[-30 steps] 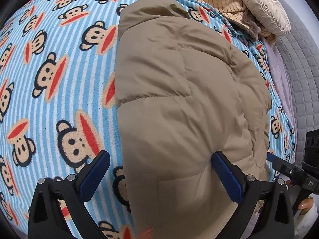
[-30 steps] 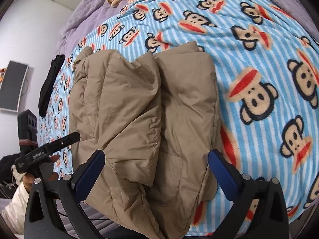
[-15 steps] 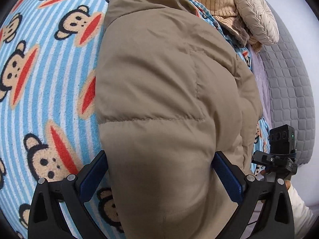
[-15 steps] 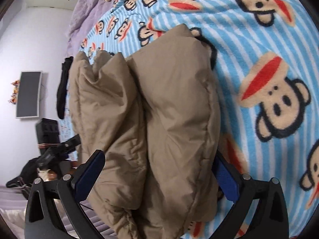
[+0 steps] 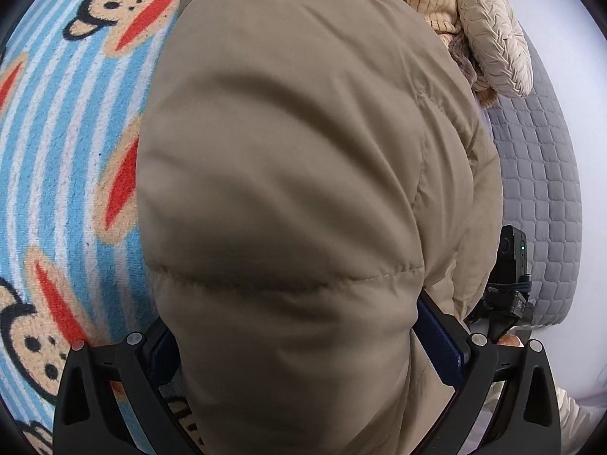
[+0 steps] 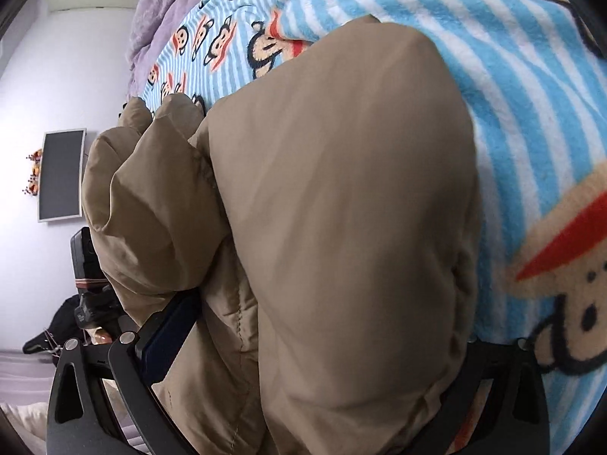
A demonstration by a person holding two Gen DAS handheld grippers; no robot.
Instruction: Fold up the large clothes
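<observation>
A puffy tan quilted jacket [image 5: 288, 159] lies folded on a blue striped monkey-print blanket [image 5: 68, 144]. My left gripper [image 5: 299, 345] is open and pushed in low, with the jacket's near end bulging between its blue pads [image 5: 438, 335]. In the right wrist view the same jacket [image 6: 341, 189] fills the middle, its folded layers stacked to the left. My right gripper [image 6: 322, 341] is open too and straddles the jacket's thick edge. Its right finger is hidden under the fabric.
A cream pleated cushion [image 5: 493, 34] and a yellow ribbed garment [image 5: 428, 3] lie at the bed's far end by a grey quilted headboard [image 5: 538, 189]. A dark wall screen [image 6: 60, 174] hangs left. The other gripper's camera [image 5: 510, 265] shows at the jacket's right.
Both grippers have moved forward and down onto the jacket, which now fills the gap between each pair of fingers. The finger spacing looks unchanged.
</observation>
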